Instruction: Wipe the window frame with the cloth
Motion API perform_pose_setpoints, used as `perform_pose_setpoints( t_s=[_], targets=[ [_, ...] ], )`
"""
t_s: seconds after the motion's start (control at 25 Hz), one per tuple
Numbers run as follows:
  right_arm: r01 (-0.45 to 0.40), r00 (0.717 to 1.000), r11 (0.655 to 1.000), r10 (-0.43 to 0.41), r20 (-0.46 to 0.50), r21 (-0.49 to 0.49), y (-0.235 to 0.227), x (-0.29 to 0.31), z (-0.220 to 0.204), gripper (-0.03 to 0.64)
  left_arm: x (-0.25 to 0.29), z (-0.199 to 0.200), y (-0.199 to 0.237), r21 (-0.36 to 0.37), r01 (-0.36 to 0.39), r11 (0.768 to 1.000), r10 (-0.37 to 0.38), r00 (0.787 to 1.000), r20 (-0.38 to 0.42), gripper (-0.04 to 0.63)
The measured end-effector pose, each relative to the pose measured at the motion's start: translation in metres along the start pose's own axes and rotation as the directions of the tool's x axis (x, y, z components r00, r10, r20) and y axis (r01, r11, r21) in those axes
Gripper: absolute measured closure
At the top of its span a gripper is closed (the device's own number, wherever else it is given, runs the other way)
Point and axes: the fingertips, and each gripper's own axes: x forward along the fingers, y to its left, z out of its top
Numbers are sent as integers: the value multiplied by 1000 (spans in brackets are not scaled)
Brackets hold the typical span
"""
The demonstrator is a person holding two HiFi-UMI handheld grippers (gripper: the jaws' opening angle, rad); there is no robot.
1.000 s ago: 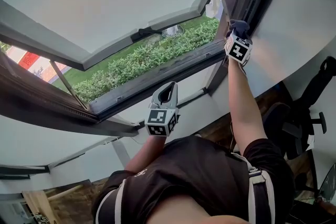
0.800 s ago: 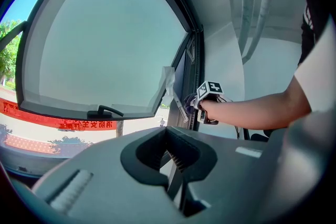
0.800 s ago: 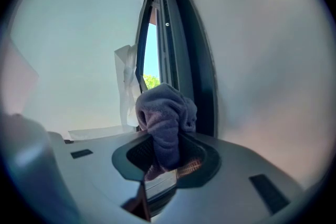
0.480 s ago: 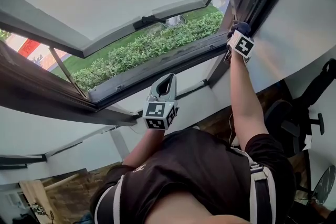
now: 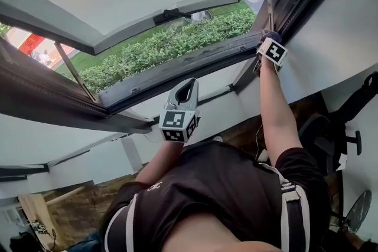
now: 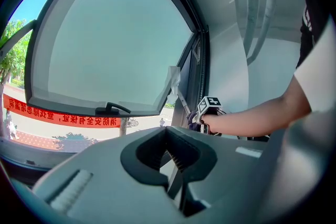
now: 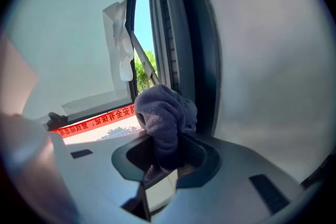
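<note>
My right gripper point(image 5: 269, 38) is shut on a dark blue cloth point(image 7: 165, 113), bunched up above the jaws. The cloth point(image 5: 270, 36) presses against the dark right upright of the window frame point(image 7: 178, 50), low down near its bottom corner. That upright point(image 5: 290, 0) runs up and to the right in the head view. My left gripper point(image 5: 188, 92) hangs below the frame's bottom rail point(image 5: 177, 71), shut and with nothing in it. In the left gripper view the right gripper point(image 6: 201, 119) and the person's forearm show beside the frame.
The sash stands swung outward, with its black handle point(image 5: 177, 13) on the lower edge. A white strip of film point(image 7: 119, 44) hangs from the sash corner near the cloth. A hedge point(image 5: 171, 47) lies outside. An office chair point(image 5: 348, 127) stands at the right.
The head view has tilted a little. The right gripper stays on the right upright with the cloth, and the left gripper has barely moved.
</note>
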Motion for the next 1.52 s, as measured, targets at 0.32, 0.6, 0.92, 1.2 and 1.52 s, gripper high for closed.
perform_pose_setpoints(
  t_s=[0.32, 0.6, 0.92, 1.2, 1.52],
  targets=[
    [122, 973, 993, -117, -201, 10, -28, 8, -58, 518, 2, -7, 6, -1, -15, 1000, 15, 1000, -22, 586],
    [110, 980, 994, -104, -171, 22, -23, 16, -58, 520, 7, -6, 12, -10, -19, 1000, 19, 999, -32, 586],
    [40, 952, 999, -42, -304, -12, -25, 19, -69, 522, 5, -11, 2, -11, -1, 1000, 1, 999, -38, 586],
    [-34, 953, 999, 42, -301, 29, -17, 17, -72, 522, 2, -18, -13, -12, 22, 1000, -23, 998, -51, 586],
    [-115, 953, 993, 111, -283, 2, 5, 9, -77, 522, -9, -18, -13, 2, 20, 1000, -20, 998, -58, 586]
  ],
)
